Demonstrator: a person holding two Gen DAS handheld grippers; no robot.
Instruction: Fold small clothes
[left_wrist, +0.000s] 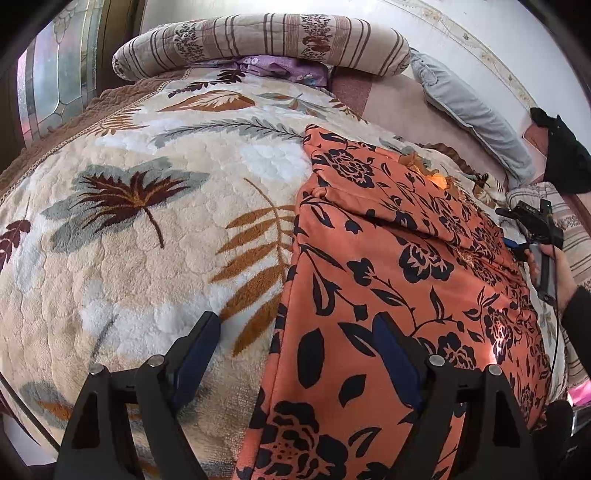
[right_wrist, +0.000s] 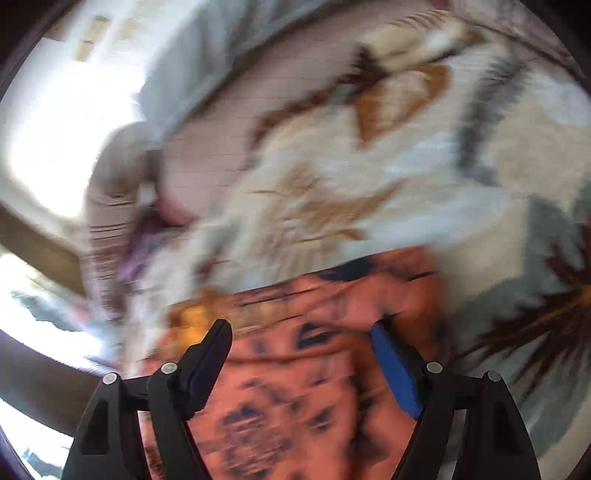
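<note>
Left claw (left_wrist: 299, 334) stands wide with nothing between its pads, poised over the left edge of the orange floral garment (left_wrist: 388, 280). That garment lies partly folded on the leaf-patterned blanket (left_wrist: 147, 240) covering the bed. Right claw (right_wrist: 301, 345), jaws also apart and gripping nothing, hangs over the same orange cloth in a badly blurred view. A striped bolster (left_wrist: 258, 40) and a grey pillow (left_wrist: 472, 110) lie along the bed's far edge.
</note>
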